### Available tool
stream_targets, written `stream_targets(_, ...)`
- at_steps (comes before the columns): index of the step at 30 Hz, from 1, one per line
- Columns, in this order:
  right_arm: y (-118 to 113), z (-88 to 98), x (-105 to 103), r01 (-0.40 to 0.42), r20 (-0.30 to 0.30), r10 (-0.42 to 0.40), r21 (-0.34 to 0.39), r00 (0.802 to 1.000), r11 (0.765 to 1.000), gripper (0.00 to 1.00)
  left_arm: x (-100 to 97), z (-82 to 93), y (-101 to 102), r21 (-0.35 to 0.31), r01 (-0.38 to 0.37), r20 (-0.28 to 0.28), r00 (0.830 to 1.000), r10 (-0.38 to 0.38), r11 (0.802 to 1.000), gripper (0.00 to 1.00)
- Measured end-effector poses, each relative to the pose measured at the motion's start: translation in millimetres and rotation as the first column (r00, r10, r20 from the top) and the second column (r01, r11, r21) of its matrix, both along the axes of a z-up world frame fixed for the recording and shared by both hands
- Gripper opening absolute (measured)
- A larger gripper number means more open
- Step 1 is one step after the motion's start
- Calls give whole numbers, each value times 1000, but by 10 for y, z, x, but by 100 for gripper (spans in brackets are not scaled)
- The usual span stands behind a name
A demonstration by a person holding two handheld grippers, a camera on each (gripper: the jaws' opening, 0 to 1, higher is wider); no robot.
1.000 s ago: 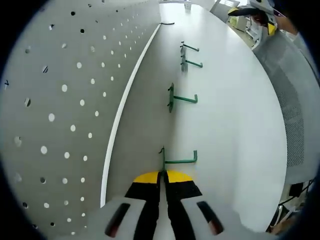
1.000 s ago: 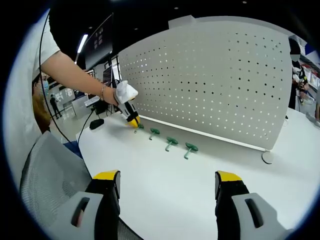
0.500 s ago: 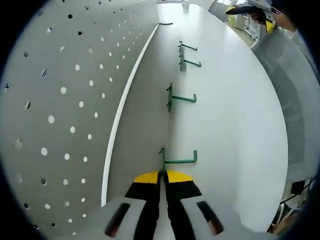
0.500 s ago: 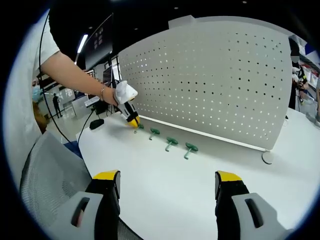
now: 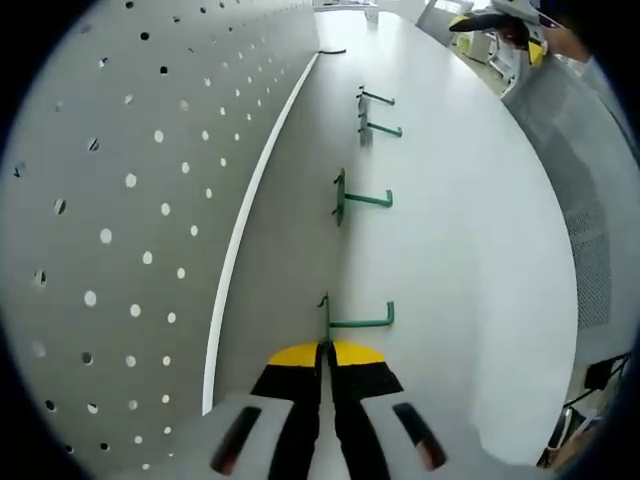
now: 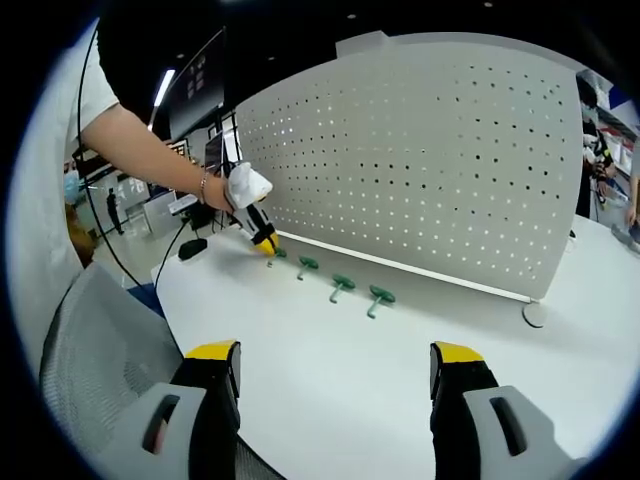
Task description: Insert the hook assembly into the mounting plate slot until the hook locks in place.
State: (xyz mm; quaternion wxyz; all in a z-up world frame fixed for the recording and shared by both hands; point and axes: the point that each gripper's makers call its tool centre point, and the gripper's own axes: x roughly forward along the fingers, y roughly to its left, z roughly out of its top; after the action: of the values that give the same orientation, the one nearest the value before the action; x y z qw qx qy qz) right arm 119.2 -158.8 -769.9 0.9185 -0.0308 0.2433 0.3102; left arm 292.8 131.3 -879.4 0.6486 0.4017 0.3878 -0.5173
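Left gripper view, big to small: white tabletop [image 5: 470, 250], perforated plate [image 5: 110, 200] standing upright along its edge from 7 to 12 o'clock. Left hand-held gripper [image 5: 325, 352] has its jaws pressed together; the nearest green hook [image 5: 352, 320] sits right at the tips at 12 o'clock. Looks pinched at its flat base, but the contact itself is hidden, so that's a judgement.

Key relation: hook's base plate runs along the jaw line, its arm sticks out to 3 o'clock, away from the plate. Plate is off at 9 o'clock, well apart from the hook. Likely needs the hook lifted and turned to face the holes.

Three more hooks [image 5: 360, 198] line up toward 12 o'clock.

Right gripper view: right hand-held gripper [image 6: 335, 385] is spread wide, holding nothing, hovering over the tabletop's near edge, well apart from the hooks [image 6: 340, 286]. Left hand-held gripper [image 6: 264, 241] is down at the row's end hook, so left is clearly the nearer one.

No readable writing or brands anywhere.
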Motion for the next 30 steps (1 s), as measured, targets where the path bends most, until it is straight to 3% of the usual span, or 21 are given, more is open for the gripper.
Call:
stream_targets(20,26,30,5,-9,12,9,9,1000,1000,74,-35,153,-71,-115,-50,71,996,58,992,2)
stream_targets(30,21,42,1,-9,15,9,5,1000,1000,75,-1,387,-147,-220,-109,102,986,134,969,2)
